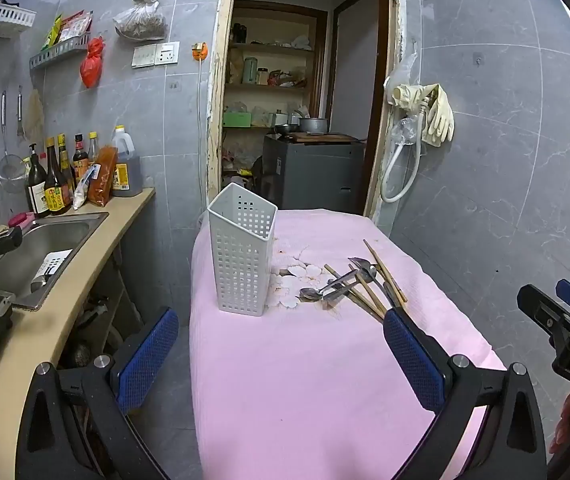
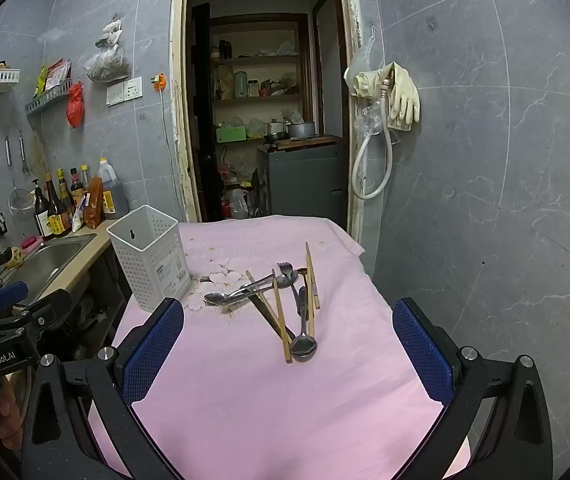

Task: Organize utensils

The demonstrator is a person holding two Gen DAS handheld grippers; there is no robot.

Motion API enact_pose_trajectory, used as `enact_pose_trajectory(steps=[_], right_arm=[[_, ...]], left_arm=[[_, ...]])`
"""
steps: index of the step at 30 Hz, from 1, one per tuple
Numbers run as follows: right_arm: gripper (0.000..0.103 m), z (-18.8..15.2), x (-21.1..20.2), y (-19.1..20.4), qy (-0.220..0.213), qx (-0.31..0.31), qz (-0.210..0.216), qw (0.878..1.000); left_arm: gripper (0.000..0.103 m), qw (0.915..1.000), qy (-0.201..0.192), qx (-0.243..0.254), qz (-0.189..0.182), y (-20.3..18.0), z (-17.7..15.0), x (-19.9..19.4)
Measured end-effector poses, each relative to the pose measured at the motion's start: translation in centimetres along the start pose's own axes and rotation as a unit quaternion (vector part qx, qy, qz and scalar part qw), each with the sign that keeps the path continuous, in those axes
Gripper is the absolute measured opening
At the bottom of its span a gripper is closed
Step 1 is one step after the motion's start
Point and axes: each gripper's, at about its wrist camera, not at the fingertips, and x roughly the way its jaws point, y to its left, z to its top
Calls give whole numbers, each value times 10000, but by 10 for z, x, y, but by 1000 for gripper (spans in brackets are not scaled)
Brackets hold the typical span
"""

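Observation:
A white perforated utensil holder [image 1: 243,258] [image 2: 150,256] stands upright and looks empty on the pink cloth [image 1: 305,380] [image 2: 253,400] at the table's left side. To its right lies a loose heap of utensils: metal spoons [image 2: 303,346] [image 1: 311,293], a fork [image 2: 287,270] and wooden chopsticks [image 2: 281,316] [image 1: 385,270], crossing one another. My left gripper [image 1: 281,344] is open above the near cloth, short of the holder, nothing between its fingers. My right gripper [image 2: 289,332] is open too, its blue pads [image 2: 421,348] either side of the heap's near end but nearer to me, touching nothing.
A counter with a steel sink [image 1: 41,248], a tap and sauce bottles [image 1: 57,184] runs along the left, beside the table. A tiled wall with a hose and rubber gloves [image 1: 433,112] stands close on the right. An open doorway [image 1: 305,100] lies behind the table.

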Motion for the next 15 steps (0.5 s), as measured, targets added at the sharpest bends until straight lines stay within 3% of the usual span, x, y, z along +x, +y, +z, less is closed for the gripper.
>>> enact_pose_trajectory(steps=[15], right_arm=[[102,0,-1,-1,-1,8,-1,10000]], left_arm=[[103,10000,14,-2,8,0,0,0]])
